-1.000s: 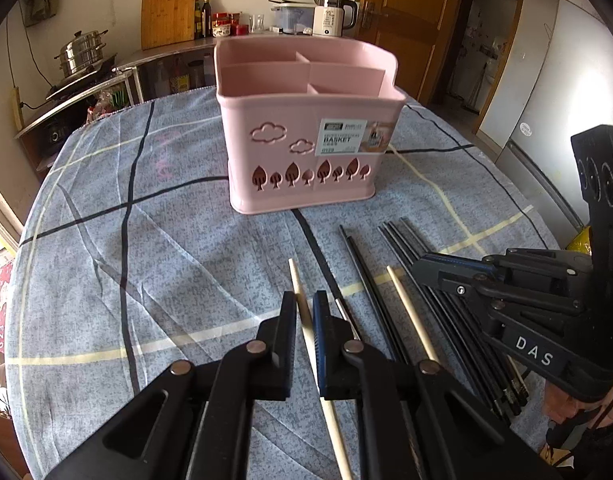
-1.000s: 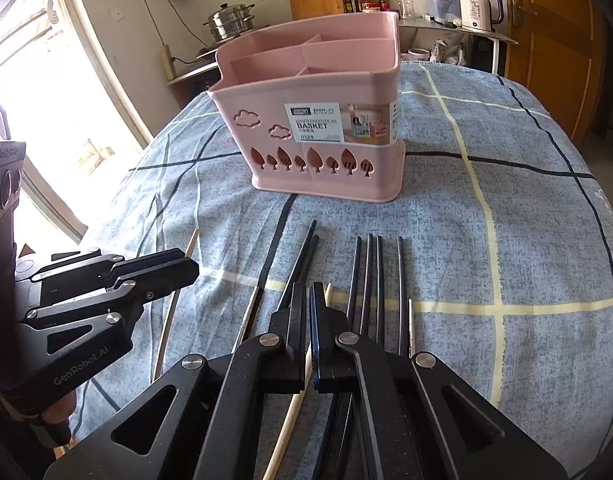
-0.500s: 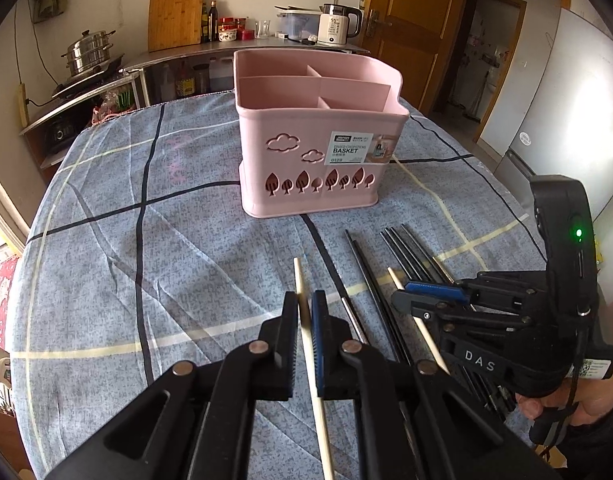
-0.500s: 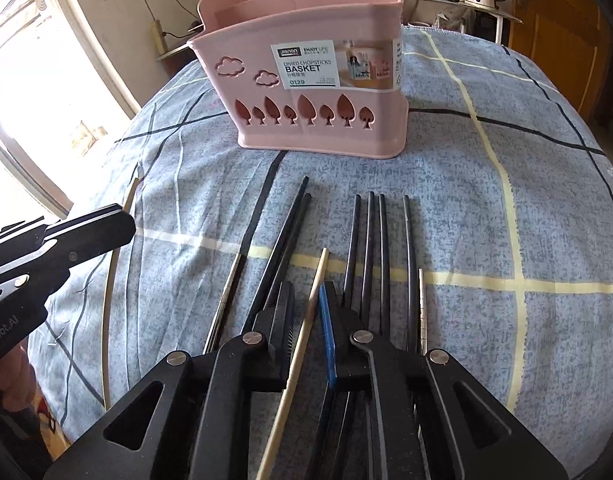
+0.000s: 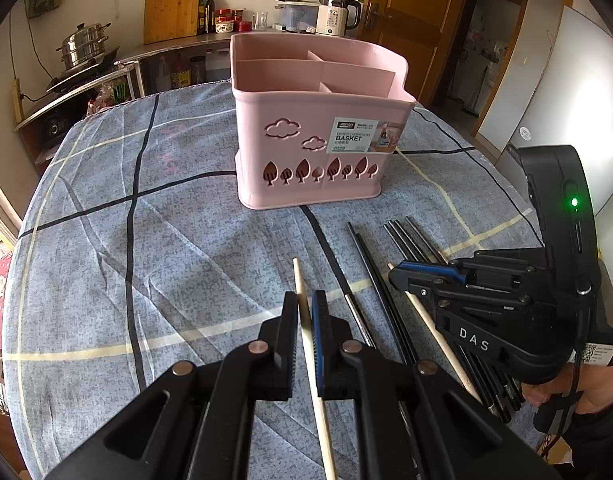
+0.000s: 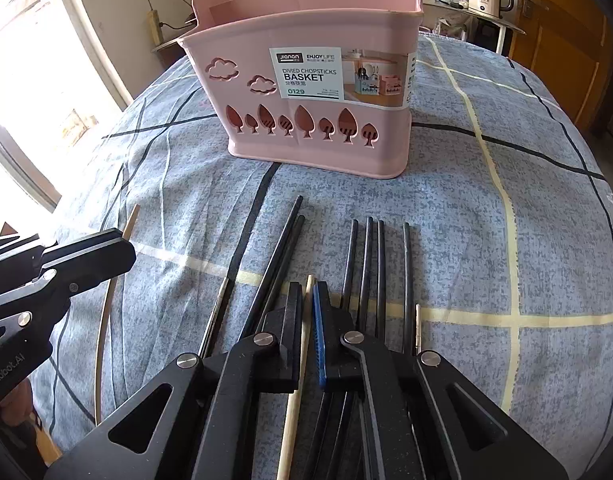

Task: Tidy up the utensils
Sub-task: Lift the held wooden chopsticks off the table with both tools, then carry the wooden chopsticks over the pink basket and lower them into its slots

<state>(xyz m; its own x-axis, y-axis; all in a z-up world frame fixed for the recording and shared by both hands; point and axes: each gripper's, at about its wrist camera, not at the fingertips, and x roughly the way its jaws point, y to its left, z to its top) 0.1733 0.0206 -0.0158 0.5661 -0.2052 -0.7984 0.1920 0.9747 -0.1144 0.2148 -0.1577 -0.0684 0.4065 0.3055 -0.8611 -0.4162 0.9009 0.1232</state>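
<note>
A pink divided basket (image 5: 306, 152) (image 6: 306, 28) stands empty on the blue checked tablecloth. My left gripper (image 5: 304, 300) (image 6: 126, 248) is shut on a pale wooden chopstick (image 5: 298, 276) (image 6: 106, 320), which runs between its pads and lies low over the cloth. To its right, my right gripper (image 6: 306, 292) (image 5: 394, 276) is closing its jaws on a second wooden chopstick (image 6: 294, 412) (image 5: 430, 324), and the pads sit tight against it. Several black chopsticks (image 6: 370, 256) (image 5: 402, 236) lie side by side on the cloth around and under the right gripper.
One metal-tipped chopstick (image 6: 218, 312) lies left of the black ones. The round table's edge (image 6: 610, 264) drops off at the right. A counter with a kettle (image 5: 338, 16), a cutting board (image 5: 170, 4) and a steamer pot (image 5: 82, 44) stands behind the table.
The right gripper came down toward the table, opened around the second wooden chopstick and closed on it. The left gripper kept its hold and hardly moved.
</note>
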